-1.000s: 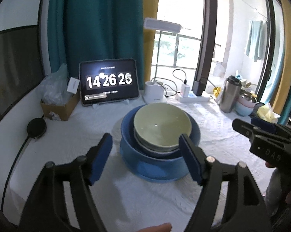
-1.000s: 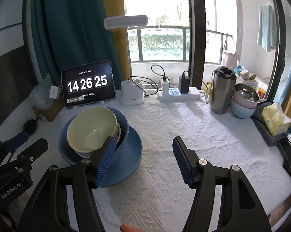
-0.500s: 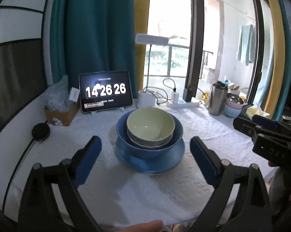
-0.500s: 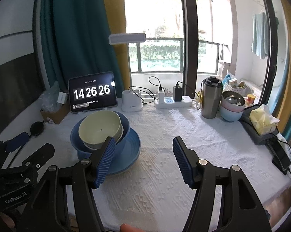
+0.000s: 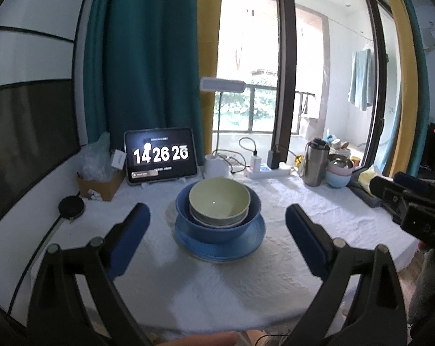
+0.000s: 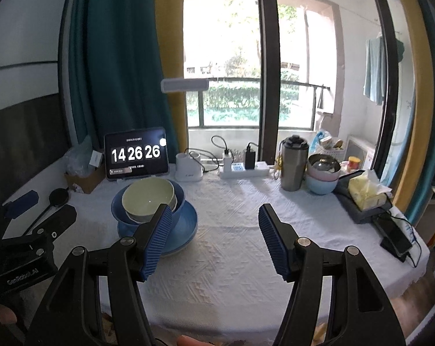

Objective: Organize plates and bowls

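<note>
A pale green bowl (image 5: 219, 204) sits nested in a blue bowl (image 5: 217, 227), which stands on a blue plate (image 5: 220, 248) on the white tablecloth. The stack also shows in the right wrist view, with the green bowl (image 6: 148, 199), blue bowl (image 6: 178, 201) and plate (image 6: 185, 225) at left. My left gripper (image 5: 217, 230) is open and empty, held back from the stack and above the table's near edge. My right gripper (image 6: 213, 230) is open and empty, to the right of the stack.
At the back stand a tablet clock (image 6: 136, 155), a desk lamp base (image 6: 188, 170), a power strip (image 6: 243, 170) and a steel tumbler (image 6: 293, 164). Stacked pink and blue bowls (image 6: 322, 177), a tissue pack (image 6: 367, 191) and a phone (image 6: 396, 236) lie at right. A cardboard box (image 5: 99, 184) is at left.
Both grippers have pulled back and up from the stacked bowls, which now look smaller and farther. The left gripper's jaws have spread wider. The stack has not moved.
</note>
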